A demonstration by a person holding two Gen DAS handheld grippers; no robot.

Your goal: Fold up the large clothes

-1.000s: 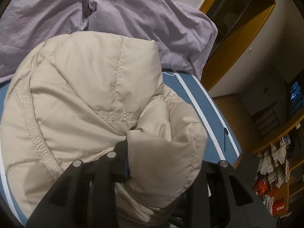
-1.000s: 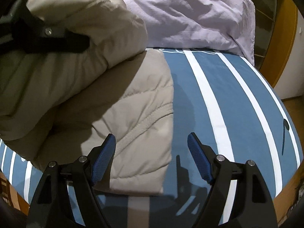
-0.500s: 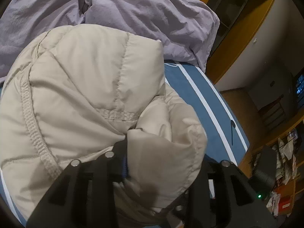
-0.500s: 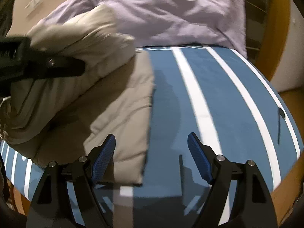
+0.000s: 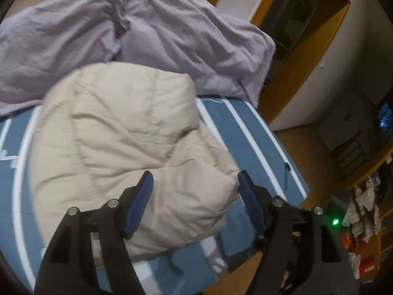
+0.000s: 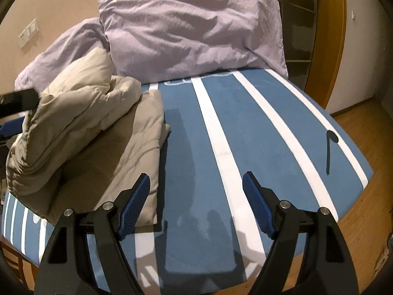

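A: How many things are on the bed (image 6: pixel 245 113)?

B: One beige padded jacket (image 5: pixel 127 142), two lilac pillows, and two grippers over them. In the right wrist view the near pillow (image 6: pixel 191 32) stands against the wall at the top centre, and the second pillow (image 6: pixel 61 49) sits lower, at the upper left behind the jacket.

A: Where does the jacket lie?

B: On the blue sheet with white stripes, filling the centre and left of the left wrist view. In the right wrist view it takes the left third of the frame, well apart from the bare striped area on the right.

A: Which way does it run?

B: It is folded into a thick bundle. In the right wrist view a flat lower layer runs from the bottom left up towards the pillows, and a puffed upper layer lies heaped over it along the same line. The far end touches the second pillow.

A: And the grippers?

B: The left gripper (image 5: pixel 195 194) has just been opening. Its blue pads stand wide, with the near corner of the jacket between them, and neither pad presses on it. The right gripper (image 6: pixel 196 196) is spread wide over bare sheet, holding nothing. Its left pad sits just beside the jacket's lower edge.
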